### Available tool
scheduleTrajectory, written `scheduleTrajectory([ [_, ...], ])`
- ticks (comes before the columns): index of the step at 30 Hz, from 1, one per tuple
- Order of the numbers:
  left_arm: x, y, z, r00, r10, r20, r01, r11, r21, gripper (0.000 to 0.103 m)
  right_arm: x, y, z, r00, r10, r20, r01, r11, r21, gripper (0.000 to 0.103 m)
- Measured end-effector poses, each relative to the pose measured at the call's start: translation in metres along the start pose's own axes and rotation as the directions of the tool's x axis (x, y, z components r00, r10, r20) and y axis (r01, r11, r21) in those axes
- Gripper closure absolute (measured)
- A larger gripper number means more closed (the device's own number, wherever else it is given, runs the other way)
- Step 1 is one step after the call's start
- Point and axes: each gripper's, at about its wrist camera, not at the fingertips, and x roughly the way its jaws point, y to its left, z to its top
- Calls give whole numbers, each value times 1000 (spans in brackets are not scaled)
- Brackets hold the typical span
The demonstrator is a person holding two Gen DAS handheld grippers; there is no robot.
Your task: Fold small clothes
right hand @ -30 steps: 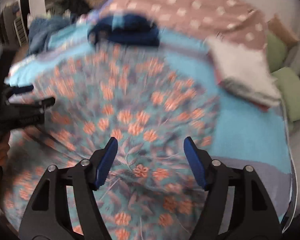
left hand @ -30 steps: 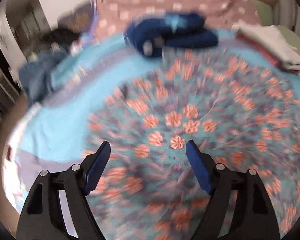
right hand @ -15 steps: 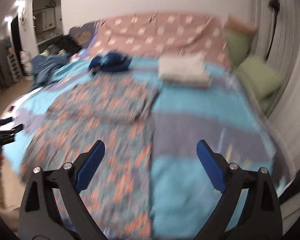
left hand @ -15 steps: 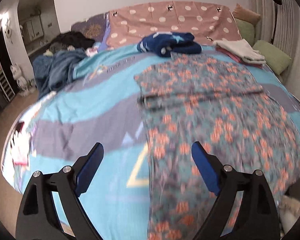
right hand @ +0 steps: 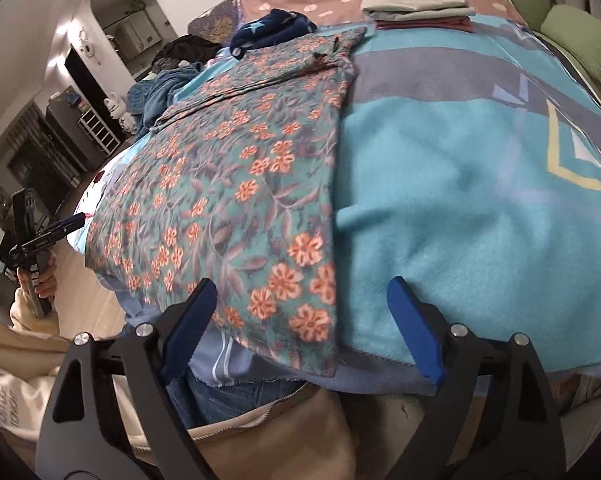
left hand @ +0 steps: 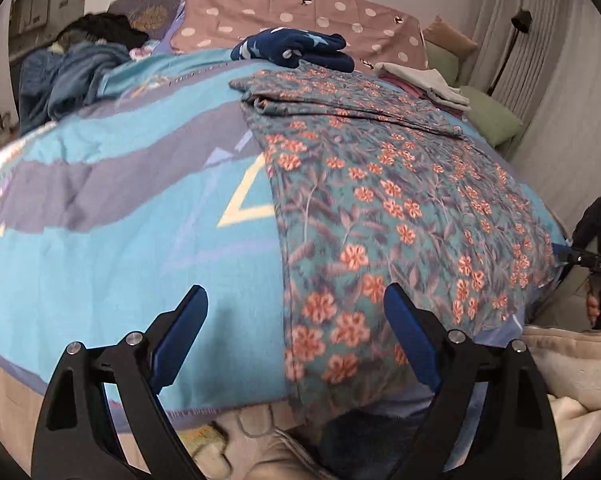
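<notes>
A teal cloth with orange flowers [left hand: 380, 200] lies spread on the bed. Its far part is folded over toward me, and its near end hangs over the bed's front edge. My left gripper [left hand: 294, 296] hovers open above the cloth's left edge near that front edge, touching nothing. In the right wrist view the same cloth [right hand: 240, 168] runs up the left half. My right gripper [right hand: 302, 286] is over the cloth's near right corner. Its jaws are closing, with the corner seen between them but the pads clear of it.
A turquoise and grey blanket [left hand: 100, 240] covers the bed. Far off lie a navy star-print garment [left hand: 296, 50], a folded grey and maroon stack [right hand: 416, 6], a blue clothes heap [left hand: 72, 76] and green pillows [right hand: 580, 36]. The person's hand [right hand: 40, 280] holds the other gripper at left.
Both grippers drew back from close over the floral cloth near the navy garment to the bed's near edge. The cloth's far part now lies folded over. Both jaws stand wider.
</notes>
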Motion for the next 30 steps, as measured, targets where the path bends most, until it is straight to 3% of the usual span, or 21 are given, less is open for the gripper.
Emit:
scheduleTrajectory([
  [2,-2,9,-9,999,-45,-3,45,998,-50,13,3,2,-2,997,76,-15,-76,997,7,33],
  [4,-3,14,-17,997,-82,-3,81,993,-81,13,11,7,-1,997,49,-54,-50,999,-17,43],
  [6,-3,16,-25,989,-148,-5,147,984,-103,13,16,6,-1,997,46,-59,-47,999,-16,44],
  [8,-2,15,-28,979,-202,-1,200,973,-113,13,13,-7,-1,992,122,-21,-121,991,65,43],
  [10,-2,15,-31,974,-226,7,225,966,-126,13,9,-27,-5,976,215,34,-218,961,171,47],
  [14,2,16,-38,964,-264,11,262,952,-159,15,11,-31,-9,969,240,52,-246,952,184,51],
  [19,1,25,-43,931,-365,16,360,908,-215,47,9,-33,-10,962,268,60,-275,938,212,49],
  [22,8,27,-46,929,-369,-6,356,900,-249,75,11,-40,-8,956,285,64,-292,928,231,51],
  [23,10,29,-47,931,-365,-9,350,900,-262,89,10,-40,-8,959,276,64,-283,931,229,53],
  [25,14,37,-48,924,-383,-5,362,878,-314,94,13,-42,-8,960,273,61,-280,931,234,72],
  [26,15,42,-50,913,-407,9,384,854,-350,96,14,-44,-9,962,268,60,-274,930,243,78],
  [27,14,45,-51,909,-416,17,393,844,-366,96,15,-49,-10,964,260,60,-267,928,260,91],
  [30,11,41,-49,918,-396,15,375,855,-359,98,9,-62,-15,951,295,90,-308,900,308,98],
])
